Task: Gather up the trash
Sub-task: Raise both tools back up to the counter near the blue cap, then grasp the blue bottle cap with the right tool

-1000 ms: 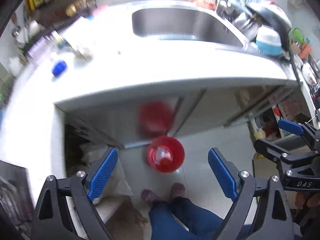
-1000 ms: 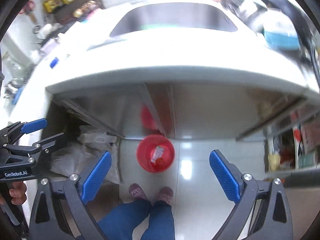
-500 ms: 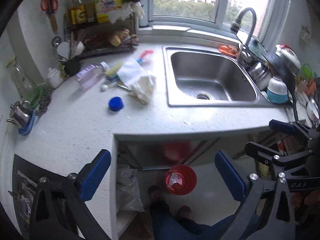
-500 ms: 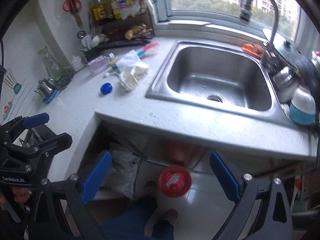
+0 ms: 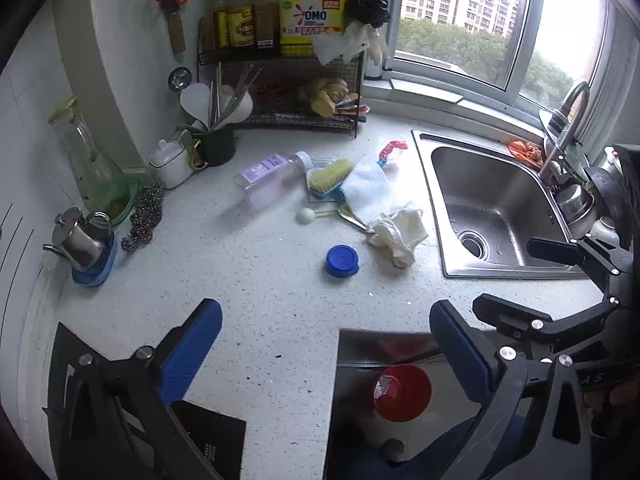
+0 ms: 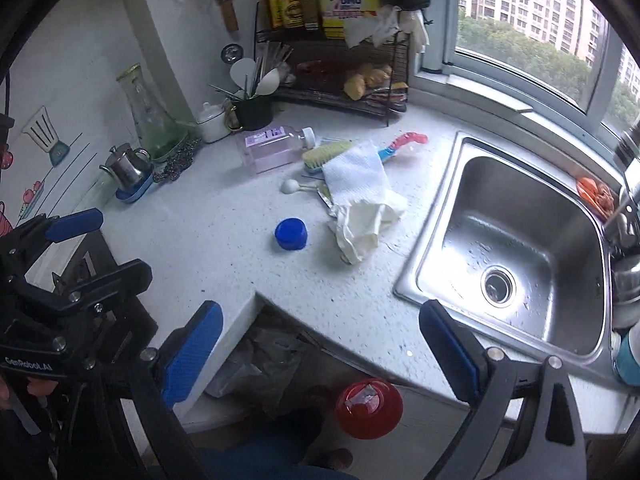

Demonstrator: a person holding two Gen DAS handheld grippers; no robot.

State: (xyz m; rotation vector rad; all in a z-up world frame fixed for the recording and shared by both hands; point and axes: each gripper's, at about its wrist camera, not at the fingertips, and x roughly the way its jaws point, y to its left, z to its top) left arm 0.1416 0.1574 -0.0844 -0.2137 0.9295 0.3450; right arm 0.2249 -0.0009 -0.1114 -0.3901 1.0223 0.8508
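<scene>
A red bin (image 5: 402, 392) stands on the floor below the counter; it also shows in the right wrist view (image 6: 368, 408) with a wrapper inside. On the white counter lie a blue cap (image 5: 341, 260) (image 6: 291, 233), a crumpled white tissue (image 5: 398, 231) (image 6: 362, 228), a paper towel (image 5: 366, 190) (image 6: 354, 176), a clear plastic bottle (image 5: 272, 178) (image 6: 276, 146) on its side and a white ball-ended stick (image 5: 306, 216). My left gripper (image 5: 324, 348) is open and empty above the counter's front edge. My right gripper (image 6: 320, 344) is open and empty over the counter edge.
A steel sink (image 5: 492, 208) (image 6: 508, 248) lies to the right with a tap (image 5: 564, 128). A wire rack (image 5: 280, 92) with bottles stands at the back. A scrub brush (image 5: 330, 176), steel scourers (image 5: 144, 220), a small kettle (image 5: 78, 240) and a black hob (image 5: 212, 440) are nearby.
Both grippers have tilted up from facing the floor and red bin to facing the counter, which now fills the views. Both stay open and empty.
</scene>
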